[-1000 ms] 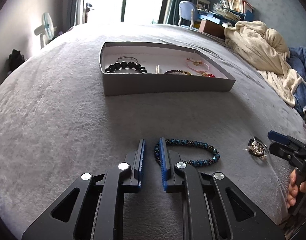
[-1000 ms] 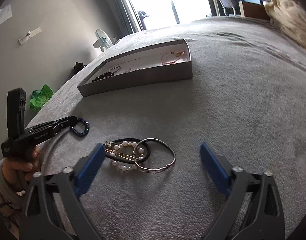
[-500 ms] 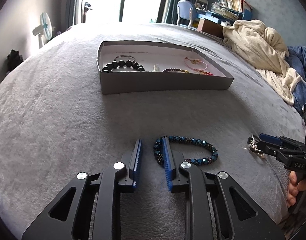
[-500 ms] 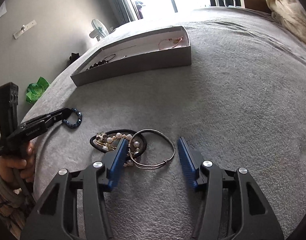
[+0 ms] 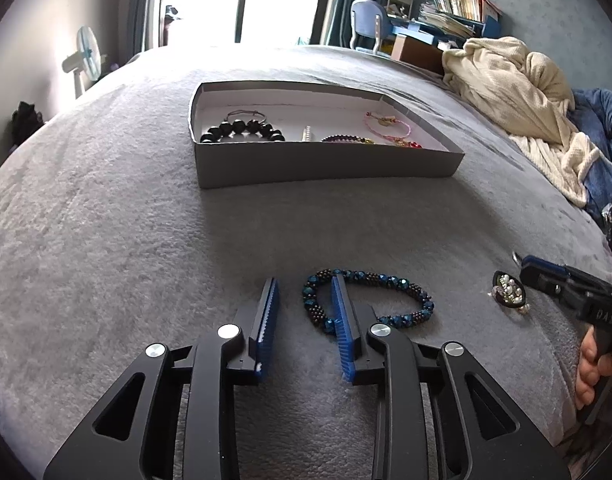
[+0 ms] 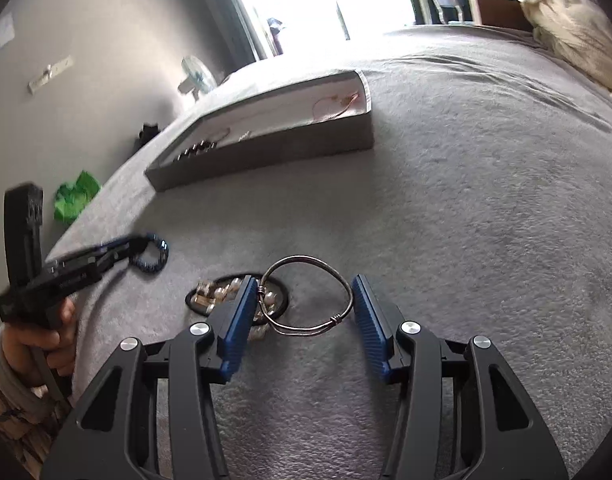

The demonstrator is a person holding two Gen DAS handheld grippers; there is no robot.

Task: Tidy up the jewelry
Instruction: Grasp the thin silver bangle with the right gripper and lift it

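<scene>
Blue beads (image 5: 368,300) lie around one finger of the open left gripper (image 5: 306,312), while the open right gripper (image 6: 301,304) straddles a metal bangle (image 6: 310,296).

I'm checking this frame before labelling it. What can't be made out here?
- Left wrist view: the gray box near wall hides the lower parts of the bracelets inside.
- Right wrist view: the left gripper and blue beaded bracelet are motion-blurred.
- Right wrist view: the right gripper finger covers part of the pearl hair tie.
</scene>
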